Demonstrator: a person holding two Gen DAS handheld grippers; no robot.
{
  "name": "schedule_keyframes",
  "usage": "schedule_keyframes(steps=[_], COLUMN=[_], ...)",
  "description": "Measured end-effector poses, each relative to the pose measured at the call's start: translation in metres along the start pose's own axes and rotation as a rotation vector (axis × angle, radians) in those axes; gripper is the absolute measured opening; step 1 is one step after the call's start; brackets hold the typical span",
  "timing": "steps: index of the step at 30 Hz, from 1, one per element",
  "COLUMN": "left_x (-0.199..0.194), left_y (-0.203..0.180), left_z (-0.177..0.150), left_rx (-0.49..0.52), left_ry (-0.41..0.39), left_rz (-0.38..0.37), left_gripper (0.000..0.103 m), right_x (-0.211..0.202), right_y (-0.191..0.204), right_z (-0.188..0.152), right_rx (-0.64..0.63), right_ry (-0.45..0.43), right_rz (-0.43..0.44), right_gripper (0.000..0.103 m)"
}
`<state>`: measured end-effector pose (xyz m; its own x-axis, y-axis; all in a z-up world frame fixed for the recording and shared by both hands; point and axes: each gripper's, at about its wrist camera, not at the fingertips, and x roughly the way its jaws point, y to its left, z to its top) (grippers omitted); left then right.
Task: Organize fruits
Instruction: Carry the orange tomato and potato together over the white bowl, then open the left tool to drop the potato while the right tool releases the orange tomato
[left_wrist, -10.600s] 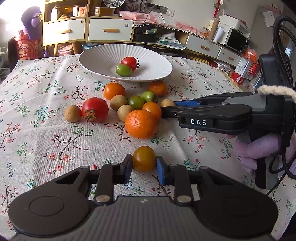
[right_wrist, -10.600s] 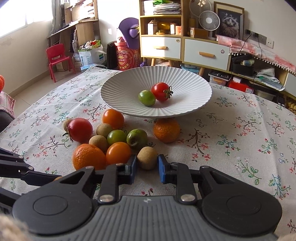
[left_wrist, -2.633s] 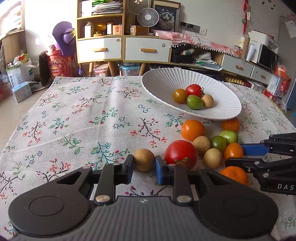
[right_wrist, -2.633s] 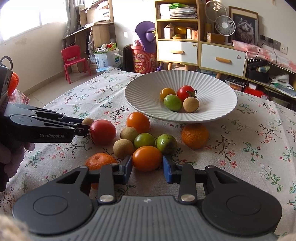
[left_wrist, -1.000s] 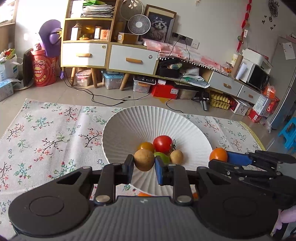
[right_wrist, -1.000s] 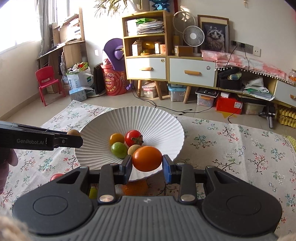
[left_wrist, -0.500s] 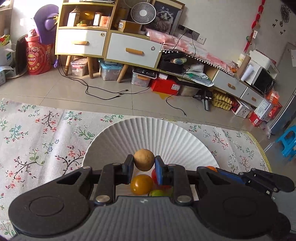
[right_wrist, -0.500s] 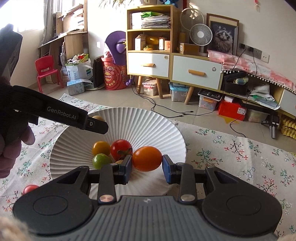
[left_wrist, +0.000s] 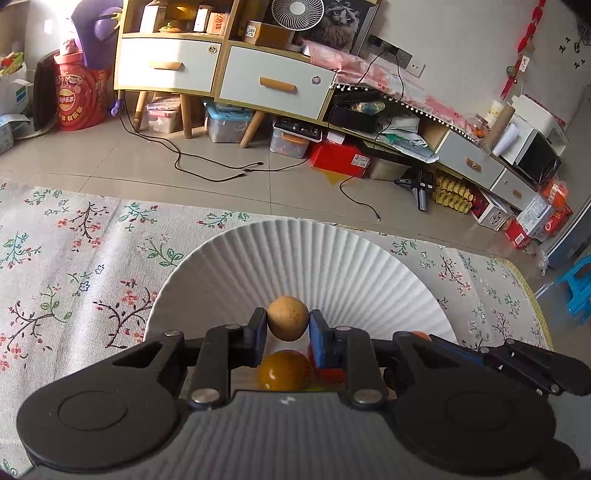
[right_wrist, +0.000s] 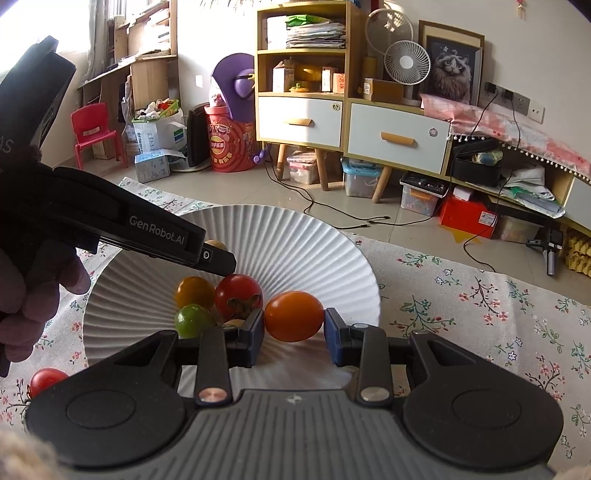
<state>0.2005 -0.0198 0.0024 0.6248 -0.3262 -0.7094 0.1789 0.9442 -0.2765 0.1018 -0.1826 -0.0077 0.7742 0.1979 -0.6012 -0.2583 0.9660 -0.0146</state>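
left gripper (left_wrist: 288, 328) pinches a small brown round fruit (left_wrist: 287, 323) between its blue pads, held above the white ribbed plate (left_wrist: 332, 273). under it in the left wrist view a yellow-orange tomato (left_wrist: 284, 371) sits in the plate, with a red fruit just beside it, mostly hidden by the right-hand finger. right gripper (right_wrist: 294, 326) is clamped on an orange tomato (right_wrist: 294, 316), pads touching both sides, held over the near part of the same plate. in the right wrist view the plate holds a red tomato (right_wrist: 238, 296) with a dried calyx, the yellow-orange tomato behind-left of it, a green tomato (right_wrist: 193, 320) in front, and a brownish fruit mostly hidden by the right gripper's left-hand finger. the left gripper's body marked genrobot.ai crosses over the plate from the left of that view, its tip above the red tomato. plate rests on a floral tablecloth (right_wrist: 480, 302). another red tomato (right_wrist: 46, 380) lies on the cloth at lower left, apart from the plate. behind: white-drawer cabinet (right_wrist: 399, 140), desk fan (right_wrist: 407, 63), red child chair (right_wrist: 92, 129).
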Motion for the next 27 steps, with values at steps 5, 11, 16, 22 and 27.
schedule_keyframes(steps=[5,11,16,22,27], left_x=[0.002,-0.004,-0.013,-0.031,-0.049], left_y=[0.002,0.001,0.001,-0.004,-0.005], left_z=[0.0,0.0,-0.001,-0.007,-0.016], left_rx=[-0.009,-0.003,0.013,0.053,0.075], left_ry=[0.008,-0.02,-0.037,-0.06,-0.074], left_rz=[0.001,0.001,0.007,0.017,0.02], left_gripper=[0.027,0.03,0.034,0.046,0.055], right_x=[0.001,-0.002,-0.008,-0.021,-0.036], right_y=[0.0,-0.001,-0.002,-0.004,-0.006], right_z=[0.001,0.003,0.005,0.005,0.003], right_rx=[-0.002,0.004,0.008,0.017,0.031], right_ry=[0.002,-0.011,-0.02,-0.028,-0.033], right_rz=[0.0,0.006,0.0,-0.009,-0.018], right_gripper=[0.032,0.039,0.044,0.05,0.057])
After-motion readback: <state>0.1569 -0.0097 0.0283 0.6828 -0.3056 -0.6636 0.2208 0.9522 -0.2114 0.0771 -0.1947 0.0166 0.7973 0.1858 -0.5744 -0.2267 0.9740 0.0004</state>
